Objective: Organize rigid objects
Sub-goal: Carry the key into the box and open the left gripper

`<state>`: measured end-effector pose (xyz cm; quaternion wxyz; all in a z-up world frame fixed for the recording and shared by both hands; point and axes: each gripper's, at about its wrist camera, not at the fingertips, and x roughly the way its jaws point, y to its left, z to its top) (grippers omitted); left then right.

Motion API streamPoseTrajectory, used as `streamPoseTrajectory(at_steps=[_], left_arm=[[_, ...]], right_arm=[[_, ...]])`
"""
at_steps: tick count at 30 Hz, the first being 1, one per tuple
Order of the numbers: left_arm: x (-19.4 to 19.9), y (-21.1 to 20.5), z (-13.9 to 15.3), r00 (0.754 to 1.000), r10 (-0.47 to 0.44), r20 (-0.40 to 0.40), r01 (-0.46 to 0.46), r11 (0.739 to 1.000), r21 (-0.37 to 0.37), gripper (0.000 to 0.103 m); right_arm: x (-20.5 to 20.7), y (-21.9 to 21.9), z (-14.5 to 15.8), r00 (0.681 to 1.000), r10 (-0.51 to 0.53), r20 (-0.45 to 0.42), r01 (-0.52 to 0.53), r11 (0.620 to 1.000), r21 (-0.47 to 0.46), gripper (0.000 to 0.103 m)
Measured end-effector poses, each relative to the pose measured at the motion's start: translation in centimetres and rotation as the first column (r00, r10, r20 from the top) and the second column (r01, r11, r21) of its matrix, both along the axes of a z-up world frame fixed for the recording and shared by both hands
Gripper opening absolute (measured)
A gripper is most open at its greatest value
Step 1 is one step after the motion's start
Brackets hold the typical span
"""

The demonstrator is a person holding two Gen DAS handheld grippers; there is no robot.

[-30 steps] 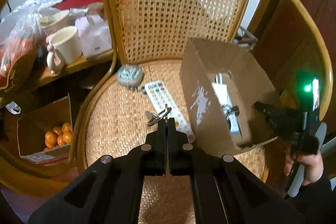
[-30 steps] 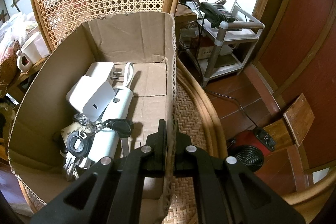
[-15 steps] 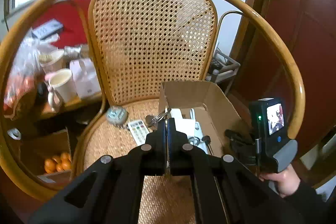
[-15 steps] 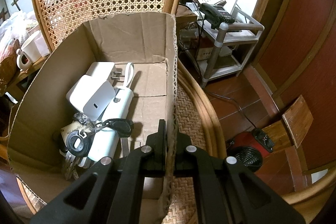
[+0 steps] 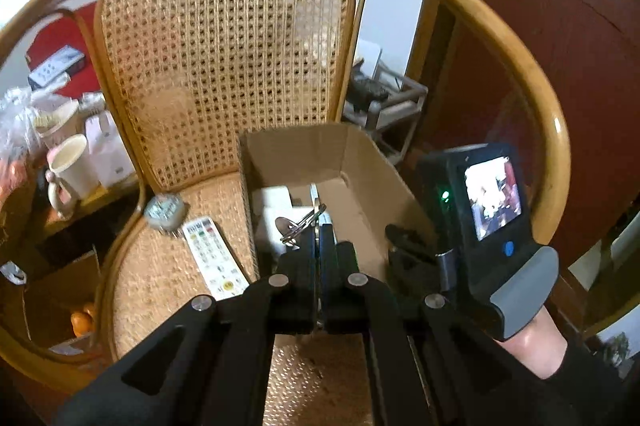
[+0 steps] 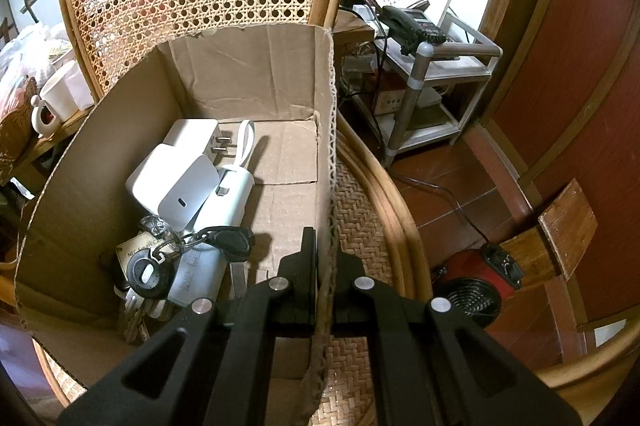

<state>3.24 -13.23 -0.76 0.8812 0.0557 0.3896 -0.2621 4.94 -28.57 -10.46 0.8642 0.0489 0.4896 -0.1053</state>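
My left gripper (image 5: 319,226) is clamped shut on a metal key ring (image 5: 298,225), which sticks out past the tips and hangs over the open cardboard box (image 5: 362,162); I hold it there, I judge, so that it will fall inside when I let go. My right gripper (image 6: 322,246) is closed tight on the box's right wall (image 6: 325,106), one finger inside and one outside, which I take as a way to steady the box on the woven chair seat (image 5: 168,266) while things go in. Inside the box lie a white charger (image 6: 176,182), a white cylinder with a loop (image 6: 224,202) and a bunch of dark keys with a tag (image 6: 188,250). Beside the box, on the seat, a white remote control (image 5: 214,258) and a small round grey thing (image 5: 164,212) wait outside it. Compared with a second ago, my left hand has carried the key ring from above the remote control across to above the box, while my right hand and the box have stayed where they were, with the same contents.
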Motion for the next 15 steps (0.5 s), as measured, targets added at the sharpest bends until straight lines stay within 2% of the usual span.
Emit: streamPoseTrajectory(at_steps=[6, 10, 15], left_arm=[[1.0, -0.3, -1.6, 0.998, 0.000, -0.062, -0.001, 1.000, -0.014, 0.002], [0.8, -0.4, -1.3, 0.999, -0.006, -0.039, 0.005, 1.000, -0.023, 0.002], [1.1, -0.1, -1.3, 0.999, 0.004, -0.051, -0.005, 1.000, -0.026, 0.007]], right_arm=[[0.0, -0.1, 0.0, 1.000, -0.004, 0.004, 0.004, 1.000, 0.006, 0.006], [0.0, -0.1, 0.0, 1.000, -0.001, 0.003, 0.001, 1.000, 0.009, 0.006], [0.0, -0.1, -0.1, 1.000, -0.002, 0.003, 0.002, 1.000, 0.008, 0.006]])
